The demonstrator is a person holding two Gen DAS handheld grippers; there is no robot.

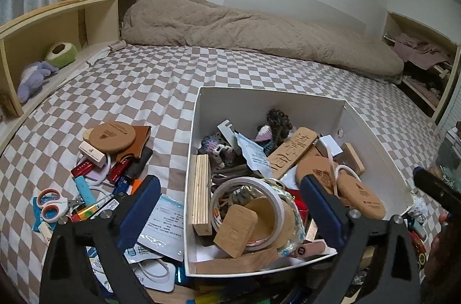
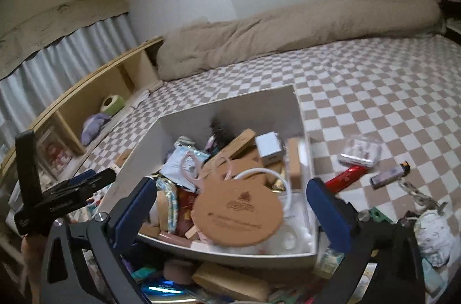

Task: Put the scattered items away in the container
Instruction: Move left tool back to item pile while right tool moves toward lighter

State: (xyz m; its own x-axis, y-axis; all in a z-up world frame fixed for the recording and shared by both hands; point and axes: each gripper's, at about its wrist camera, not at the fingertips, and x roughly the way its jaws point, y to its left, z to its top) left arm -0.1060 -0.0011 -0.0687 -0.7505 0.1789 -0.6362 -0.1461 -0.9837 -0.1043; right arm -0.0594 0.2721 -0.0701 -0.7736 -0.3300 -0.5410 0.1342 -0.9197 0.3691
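A white box (image 1: 198, 108) stands on the checked bed, filled with several things: a tape roll (image 1: 247, 197), wooden blocks and cork discs. My left gripper (image 1: 229, 186) hangs open over its near end, with nothing between the fingers. Left of the box lies a pile with a cork coaster (image 1: 112, 135) and scissors (image 1: 50, 204). In the right wrist view my right gripper (image 2: 230, 186) is open above the box (image 2: 230, 114), and a cork disc (image 2: 239, 212) lies loose on top of the contents between and below the fingers. A red tube (image 2: 344, 177), a lighter (image 2: 389, 176) and a silver case (image 2: 357, 158) lie to the right.
A beige duvet (image 1: 245, 27) runs along the far side of the bed against the wall. A wooden shelf (image 1: 43, 24) with plush toys borders the left side. More clutter lies under both grippers at the bed's near edge. A crumpled white wad (image 2: 432, 235) sits at the right.
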